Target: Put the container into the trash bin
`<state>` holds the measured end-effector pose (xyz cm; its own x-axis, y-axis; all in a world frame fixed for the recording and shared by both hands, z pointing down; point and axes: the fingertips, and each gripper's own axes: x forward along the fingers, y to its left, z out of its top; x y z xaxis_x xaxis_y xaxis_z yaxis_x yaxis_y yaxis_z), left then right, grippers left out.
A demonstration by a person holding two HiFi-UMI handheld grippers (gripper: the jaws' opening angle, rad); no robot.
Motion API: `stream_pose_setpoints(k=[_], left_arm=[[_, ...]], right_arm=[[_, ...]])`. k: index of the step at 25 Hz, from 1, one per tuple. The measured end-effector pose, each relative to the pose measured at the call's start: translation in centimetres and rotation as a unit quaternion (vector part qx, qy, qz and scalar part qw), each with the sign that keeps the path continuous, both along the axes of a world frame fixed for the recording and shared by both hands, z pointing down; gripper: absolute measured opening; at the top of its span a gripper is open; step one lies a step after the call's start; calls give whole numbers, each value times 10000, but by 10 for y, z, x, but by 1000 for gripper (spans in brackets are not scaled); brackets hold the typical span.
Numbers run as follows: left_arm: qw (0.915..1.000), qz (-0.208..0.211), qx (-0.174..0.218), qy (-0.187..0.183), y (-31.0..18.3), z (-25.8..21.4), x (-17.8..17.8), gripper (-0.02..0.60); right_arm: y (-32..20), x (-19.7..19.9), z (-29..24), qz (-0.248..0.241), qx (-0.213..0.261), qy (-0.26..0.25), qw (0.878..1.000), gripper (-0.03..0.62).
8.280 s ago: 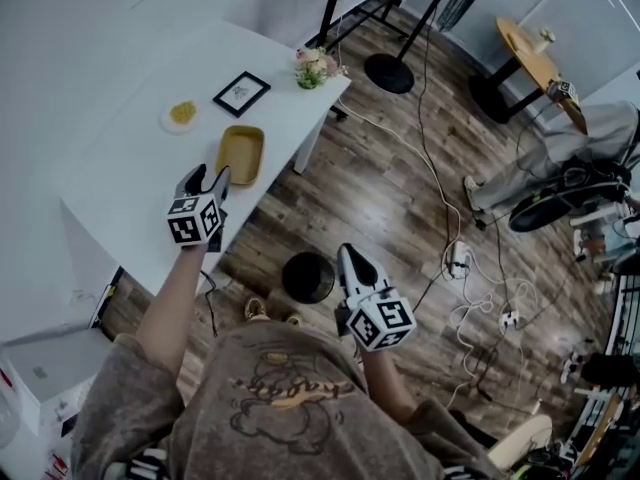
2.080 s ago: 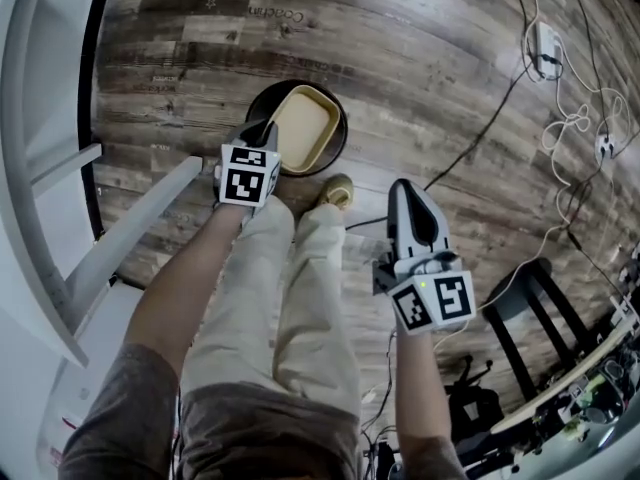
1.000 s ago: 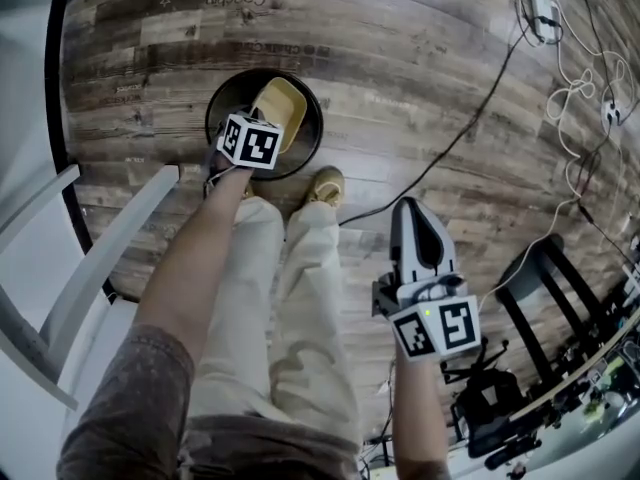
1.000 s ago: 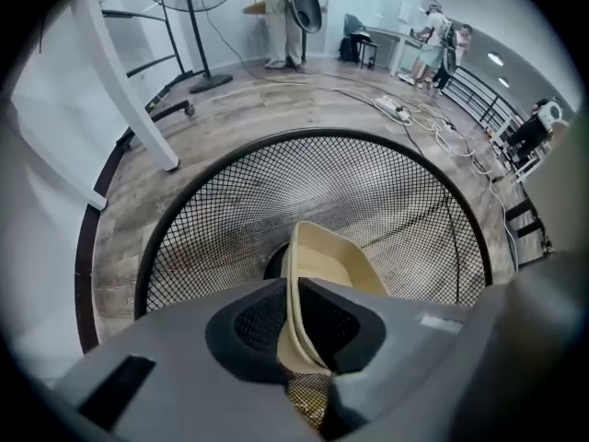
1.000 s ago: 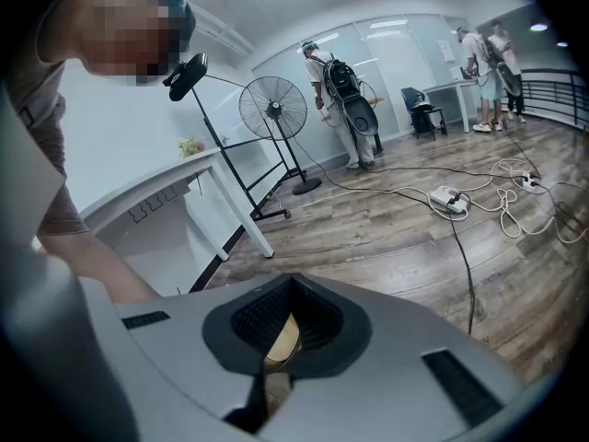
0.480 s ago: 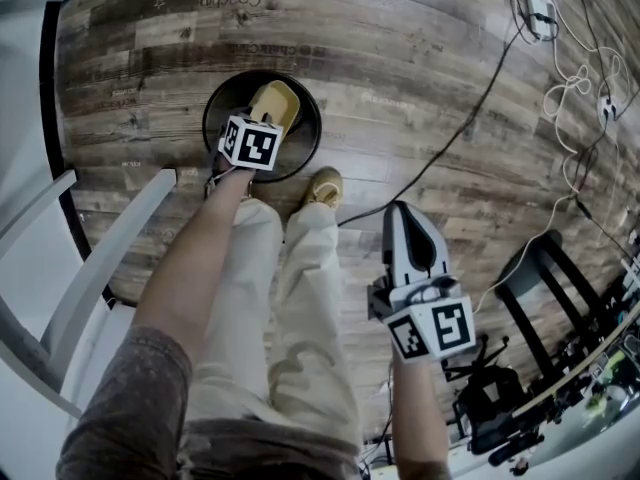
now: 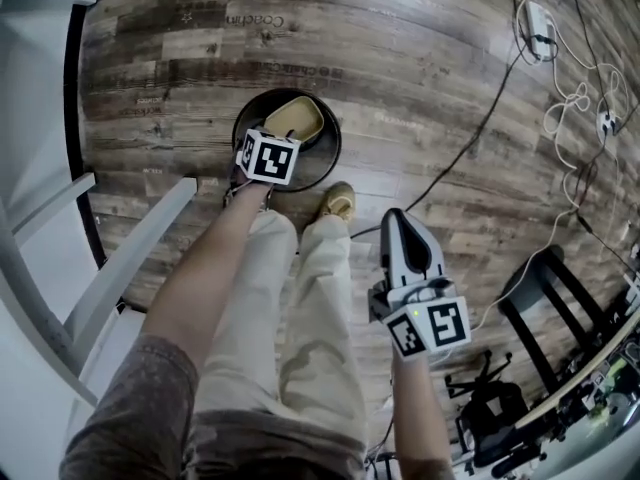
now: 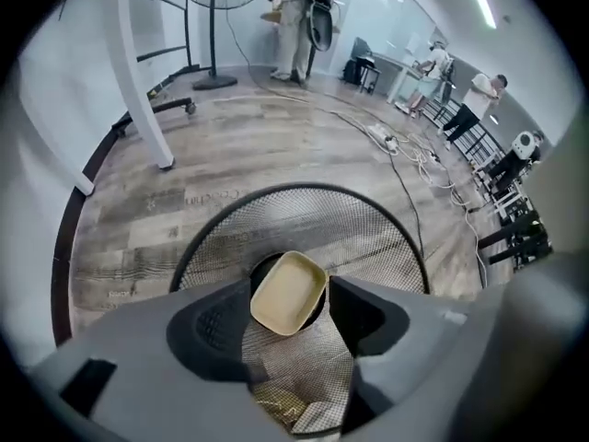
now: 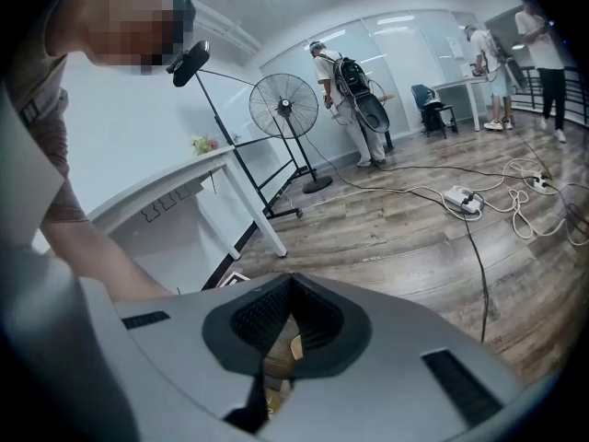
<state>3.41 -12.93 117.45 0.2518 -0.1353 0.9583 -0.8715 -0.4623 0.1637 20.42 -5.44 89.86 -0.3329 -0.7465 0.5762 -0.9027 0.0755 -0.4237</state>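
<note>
Where one bin (image 7: 335,148) stands, one container (image 7: 294,120) inside

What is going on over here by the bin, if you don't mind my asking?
A person stands over a black mesh trash bin on the wooden floor, with a gripper in each hand. The left gripper hangs above the bin with its jaws opening, and the tan container lies inside the bin, clear of them. The right gripper is held off to the side, shut and empty.

Wood-plank floor (image 7: 420,58), blk mesh bin (image 7: 333,158) on it, cables (image 7: 572,98), pwr strip (image 7: 537,24)
</note>
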Motion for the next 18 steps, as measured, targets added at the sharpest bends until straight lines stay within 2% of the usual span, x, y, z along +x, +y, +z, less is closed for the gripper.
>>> stream_pose_setpoints(k=[9,13,18], left_arm=[[9981,-38,454,405,-29,-131,-13,268],[9955,-206,709,600,-41,-203,-23,270],[9927,-363,730,891,-35,-298,-24,272]], right_arm=[[-25,-24,-83,-108,360,-1,9993,2],[-33,-37,-125,-155,498,7,9986,2],[-40,-40,-181,-164,675,36,9976,2]])
